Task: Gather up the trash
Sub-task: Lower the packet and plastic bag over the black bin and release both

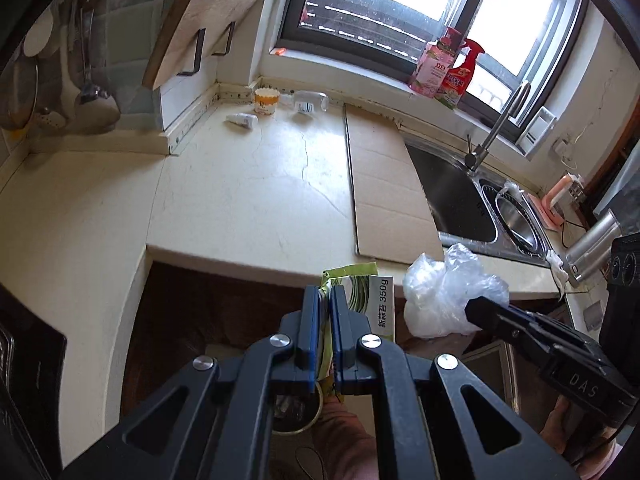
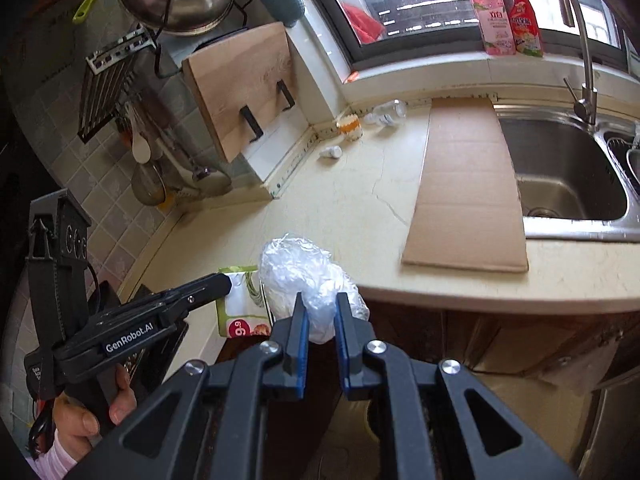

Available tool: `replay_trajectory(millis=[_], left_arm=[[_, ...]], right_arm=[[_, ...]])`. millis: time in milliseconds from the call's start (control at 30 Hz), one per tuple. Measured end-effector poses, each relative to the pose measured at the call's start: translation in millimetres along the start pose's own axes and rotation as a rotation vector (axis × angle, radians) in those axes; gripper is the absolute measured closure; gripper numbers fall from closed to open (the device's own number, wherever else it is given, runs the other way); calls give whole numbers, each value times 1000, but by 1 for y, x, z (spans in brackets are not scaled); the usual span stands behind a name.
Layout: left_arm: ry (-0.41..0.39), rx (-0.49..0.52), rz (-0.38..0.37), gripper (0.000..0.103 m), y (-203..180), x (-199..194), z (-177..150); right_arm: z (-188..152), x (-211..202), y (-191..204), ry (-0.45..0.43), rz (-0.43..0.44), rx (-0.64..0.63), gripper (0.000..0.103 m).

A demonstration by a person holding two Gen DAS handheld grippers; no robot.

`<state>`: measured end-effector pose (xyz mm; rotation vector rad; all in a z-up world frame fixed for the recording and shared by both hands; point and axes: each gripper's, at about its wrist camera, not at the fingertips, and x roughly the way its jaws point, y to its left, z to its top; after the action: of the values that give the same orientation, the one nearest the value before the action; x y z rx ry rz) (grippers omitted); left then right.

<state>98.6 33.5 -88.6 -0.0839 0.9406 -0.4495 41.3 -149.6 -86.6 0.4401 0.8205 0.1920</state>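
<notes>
Our left tool [image 1: 325, 300] clamps the green packet [image 1: 370, 300]; our right tool [image 2: 320, 308] clamps the plastic wrap [image 2: 304, 268], both at the worktop's [image 1: 248, 184] six-o'clock edge.

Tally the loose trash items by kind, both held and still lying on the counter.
Green food wrapper, held: 1
Crumpled clear plastic bag, held: 1
Paper cup: 1
Small white bottle: 1
Clear plastic bottle: 1
Cardboard sheet: 1
Total: 6
</notes>
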Motion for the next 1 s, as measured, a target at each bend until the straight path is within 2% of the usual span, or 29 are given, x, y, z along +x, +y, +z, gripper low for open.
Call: replay_trajectory(millis=[267,400,600,833,900,933,967,1000], left_arm=[[123,-16,2,99,9,26,-59],[192,-30,10,99,17,57,-84],[293,-45,20,99,31,128,-135],[386,-75,64,99,58,237,-202],[397,-87,84,95,67,263,-218],[400,-95,91,85,72,274,-224],[406,-103,99,66,75,283,-230],[408,-112,109,55,80,291,-235]], right_arm=[[-67,31,-9,186,-52,69,91],[-91,57,-27,268,-92,97,91],[-131,119,-65,396,-145,146,91],[-193,213,-121,489,-159,143,89],[-208,239,-136,511,-160,137,87],[-215,252,-143,523,-153,142,86],[-220,262,-150,535,-156,146,83],[-225,271,-154,545,-154,149,74]])
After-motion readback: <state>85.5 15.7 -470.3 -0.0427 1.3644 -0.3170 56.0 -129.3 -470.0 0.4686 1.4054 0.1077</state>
